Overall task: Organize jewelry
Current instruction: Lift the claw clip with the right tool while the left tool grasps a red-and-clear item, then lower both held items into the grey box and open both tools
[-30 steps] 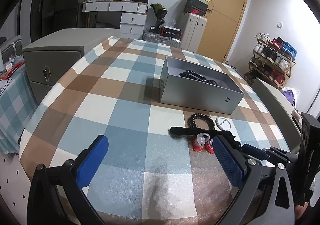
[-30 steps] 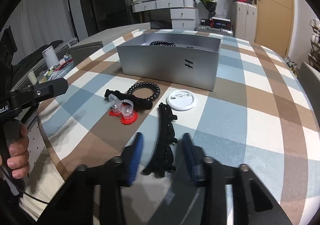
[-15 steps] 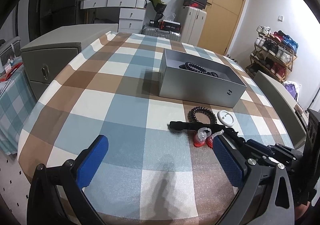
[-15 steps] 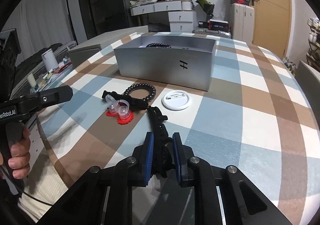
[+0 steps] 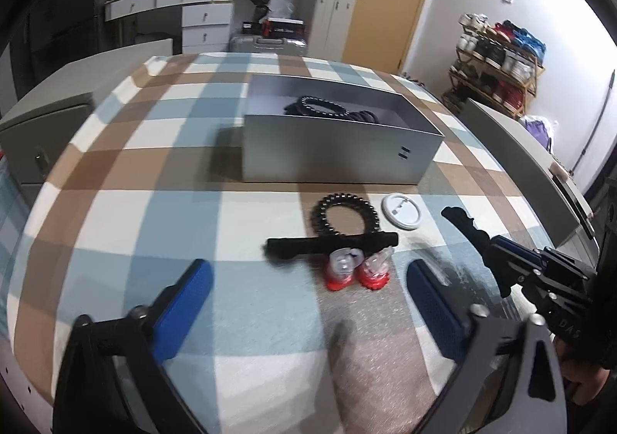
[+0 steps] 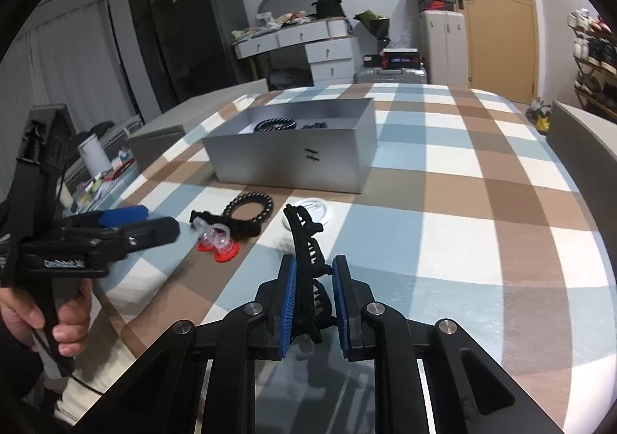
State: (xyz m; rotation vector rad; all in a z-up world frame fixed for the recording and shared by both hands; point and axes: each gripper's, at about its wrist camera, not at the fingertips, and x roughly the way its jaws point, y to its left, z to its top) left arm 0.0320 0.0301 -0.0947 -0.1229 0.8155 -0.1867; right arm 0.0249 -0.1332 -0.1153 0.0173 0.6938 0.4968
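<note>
Across the blue-and-brown checked tablecloth [image 6: 443,179], my right gripper [image 6: 313,299] clamped the black toothed hair claw [image 6: 306,241] at lower centre, while my left gripper [image 5: 304,303] was closing, empty.

The open box [image 5: 331,156] sits mid-table [image 5: 115,210], a bead bracelet [image 5: 322,106] in it; before it lie a coil hair tie [image 5: 345,216], a round badge [image 5: 401,210] to its right, and a hair band [image 5: 331,245] nearer the table's front edge.

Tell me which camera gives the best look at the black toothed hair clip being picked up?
The right wrist view: the hair clip sits centred and close between the right tool's blue pads, its teeth clear. The left wrist view catches only its tip, sticking out of that tool near the right edge, small and blurred.
</note>
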